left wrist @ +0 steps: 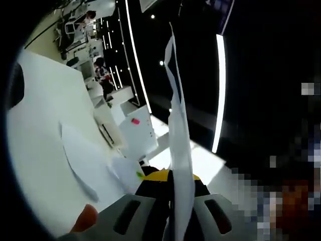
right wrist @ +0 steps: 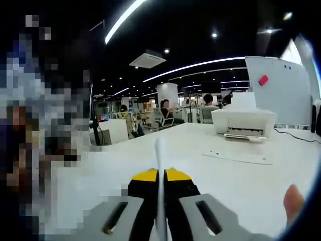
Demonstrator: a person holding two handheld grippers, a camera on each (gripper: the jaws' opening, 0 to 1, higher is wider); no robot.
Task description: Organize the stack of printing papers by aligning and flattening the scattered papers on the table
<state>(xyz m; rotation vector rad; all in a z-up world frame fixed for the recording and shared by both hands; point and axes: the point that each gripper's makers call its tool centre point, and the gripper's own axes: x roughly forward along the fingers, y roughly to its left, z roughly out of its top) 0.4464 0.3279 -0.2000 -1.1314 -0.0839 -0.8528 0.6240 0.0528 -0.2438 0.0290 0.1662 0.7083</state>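
In the left gripper view my left gripper (left wrist: 173, 183) is shut on a thin stack of white printing papers (left wrist: 179, 130), seen edge-on and rising from between the yellow-tipped jaws. A loose white sheet (left wrist: 80, 158) lies on the white table (left wrist: 40, 120). In the right gripper view my right gripper (right wrist: 161, 176) is shut on the papers' edge (right wrist: 160, 165), which stands as a thin white line between its jaws. Another sheet (right wrist: 238, 155) lies flat on the table (right wrist: 125, 160) before the printer.
A white printer (right wrist: 244, 122) stands at the table's far right, also seen as the printer (left wrist: 138, 131) with a pink tag. A whiteboard (right wrist: 278, 85) rises behind it. A fingertip (right wrist: 294, 200) shows at the lower right. People sit at desks (right wrist: 165, 113) far back.
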